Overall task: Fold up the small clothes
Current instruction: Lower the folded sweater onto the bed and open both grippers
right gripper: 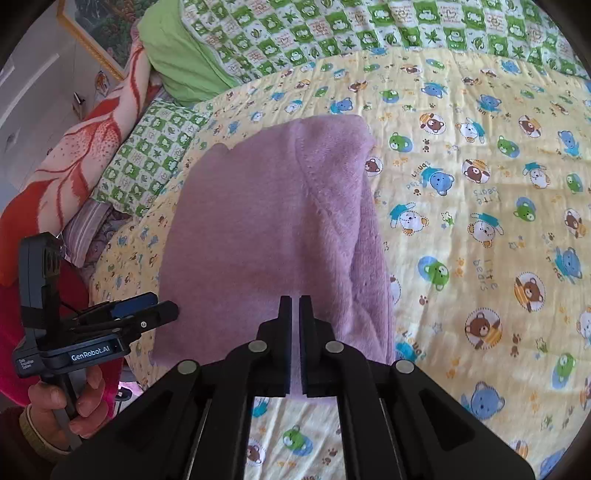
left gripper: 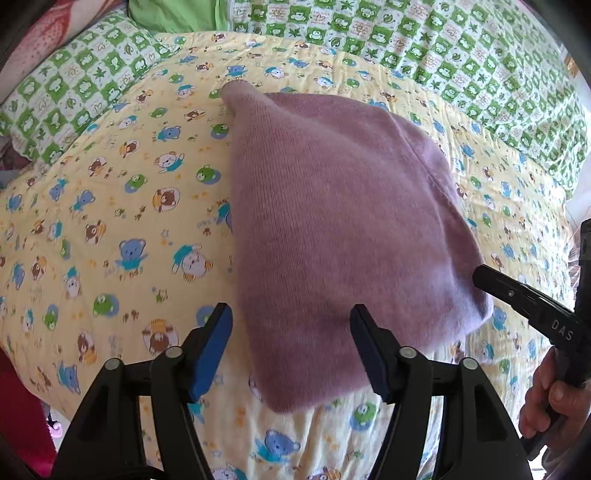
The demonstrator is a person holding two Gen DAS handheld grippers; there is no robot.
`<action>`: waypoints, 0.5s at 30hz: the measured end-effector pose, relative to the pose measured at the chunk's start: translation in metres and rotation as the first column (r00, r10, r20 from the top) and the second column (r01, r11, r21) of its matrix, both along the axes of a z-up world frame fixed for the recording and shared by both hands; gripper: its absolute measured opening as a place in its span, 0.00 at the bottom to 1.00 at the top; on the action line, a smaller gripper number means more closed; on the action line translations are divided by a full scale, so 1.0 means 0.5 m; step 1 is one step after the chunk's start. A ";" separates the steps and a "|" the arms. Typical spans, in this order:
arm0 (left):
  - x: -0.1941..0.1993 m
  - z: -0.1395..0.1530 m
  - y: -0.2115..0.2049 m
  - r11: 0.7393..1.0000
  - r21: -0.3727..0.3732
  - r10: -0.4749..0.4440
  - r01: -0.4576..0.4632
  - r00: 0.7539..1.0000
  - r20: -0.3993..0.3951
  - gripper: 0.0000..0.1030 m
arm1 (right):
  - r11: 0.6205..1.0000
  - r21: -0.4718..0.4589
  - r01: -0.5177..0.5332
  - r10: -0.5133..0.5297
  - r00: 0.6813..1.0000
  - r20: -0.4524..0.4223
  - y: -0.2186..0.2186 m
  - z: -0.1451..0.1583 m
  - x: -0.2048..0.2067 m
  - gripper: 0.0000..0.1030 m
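Note:
A folded purple knitted garment (left gripper: 332, 221) (right gripper: 273, 221) lies flat on a yellow bear-print quilt (left gripper: 110, 221) (right gripper: 480, 221). My left gripper (left gripper: 290, 317) is open, its blue pads straddling the garment's near left part without pressing it. In the right wrist view it (right gripper: 162, 308) hovers at the garment's left edge. My right gripper (right gripper: 294, 302) is shut, with only a thin slit between its fingers, over the garment's near edge. No cloth looks lifted. Seen from the left wrist, its tip (left gripper: 480, 275) sits at the garment's right edge.
A green checked quilt (left gripper: 443, 48) (right gripper: 332, 29) lies behind the yellow one, with a matching pillow (right gripper: 147, 162) and a red patterned blanket (right gripper: 74, 166) at the left. A person's hands (left gripper: 546, 398) (right gripper: 66, 410) hold the gripper handles.

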State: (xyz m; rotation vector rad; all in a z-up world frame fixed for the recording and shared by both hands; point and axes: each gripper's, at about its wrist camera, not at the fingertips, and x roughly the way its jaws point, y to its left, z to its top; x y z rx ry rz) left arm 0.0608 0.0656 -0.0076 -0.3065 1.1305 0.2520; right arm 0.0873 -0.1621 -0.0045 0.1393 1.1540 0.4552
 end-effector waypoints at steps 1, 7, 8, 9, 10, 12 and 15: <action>-0.008 -0.001 -0.004 1.000 0.007 -0.004 0.004 1.000 0.001 0.66 | 1.000 -0.003 0.002 -0.002 1.000 0.005 0.001 0.003 -0.008 0.06; -0.044 -0.006 -0.001 1.000 0.019 -0.007 0.007 1.000 0.015 0.66 | 0.999 -0.008 0.031 -0.031 0.999 0.022 -0.009 0.006 -0.051 0.30; -0.051 -0.005 0.001 1.000 0.022 -0.009 0.009 1.000 0.022 0.66 | 0.999 -0.009 0.039 -0.039 0.999 0.029 -0.011 0.008 -0.059 0.33; -0.056 -0.004 0.002 1.000 0.022 -0.013 0.012 1.000 0.026 0.67 | 0.999 -0.008 0.042 -0.042 0.999 0.034 -0.012 0.009 -0.066 0.33; -0.063 -0.004 0.003 1.000 0.024 -0.017 0.016 0.999 0.032 0.67 | 0.999 -0.009 0.046 -0.046 0.998 0.040 -0.015 0.011 -0.075 0.33; -0.076 -0.003 0.005 0.999 0.028 -0.022 0.020 0.999 0.042 0.67 | 0.998 -0.015 0.053 -0.053 0.998 0.043 -0.016 0.011 -0.091 0.33; -0.095 -0.010 0.007 0.999 0.017 -0.031 0.030 0.999 0.045 0.68 | 0.998 -0.019 0.063 -0.062 0.997 0.041 -0.019 0.008 -0.113 0.33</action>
